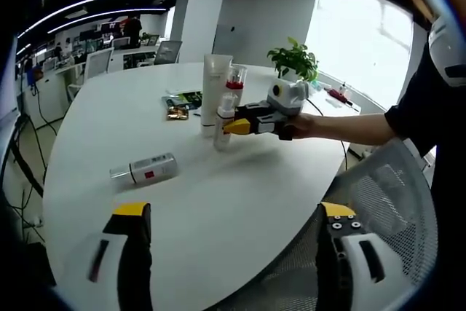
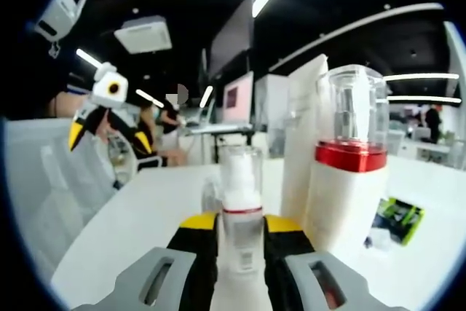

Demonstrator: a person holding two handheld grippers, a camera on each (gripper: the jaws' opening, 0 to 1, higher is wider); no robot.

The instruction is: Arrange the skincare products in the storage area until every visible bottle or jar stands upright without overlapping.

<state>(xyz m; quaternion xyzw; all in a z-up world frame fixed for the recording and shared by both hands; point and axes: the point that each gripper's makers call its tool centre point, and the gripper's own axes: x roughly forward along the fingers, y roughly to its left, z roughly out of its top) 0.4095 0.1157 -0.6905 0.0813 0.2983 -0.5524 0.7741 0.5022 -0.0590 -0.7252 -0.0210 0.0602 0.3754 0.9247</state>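
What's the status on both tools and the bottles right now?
Right tool shut on small pump bottle, upright beside tall tube and red-band bottle. Left tool open, empty. Silver can lying down on table.

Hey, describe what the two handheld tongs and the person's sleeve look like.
Left tongs: black jaws, yellow tips, grey slotted bases. Right tongs: black with yellow tips, carrying a light grey housing. The person's dark sleeve covers the arm behind them.

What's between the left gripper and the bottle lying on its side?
Nothing visible. The left gripper hangs open over bare table, and the lying bottle sits ahead with no object between. The right gripper and upright bottles stand farther back, off that path.
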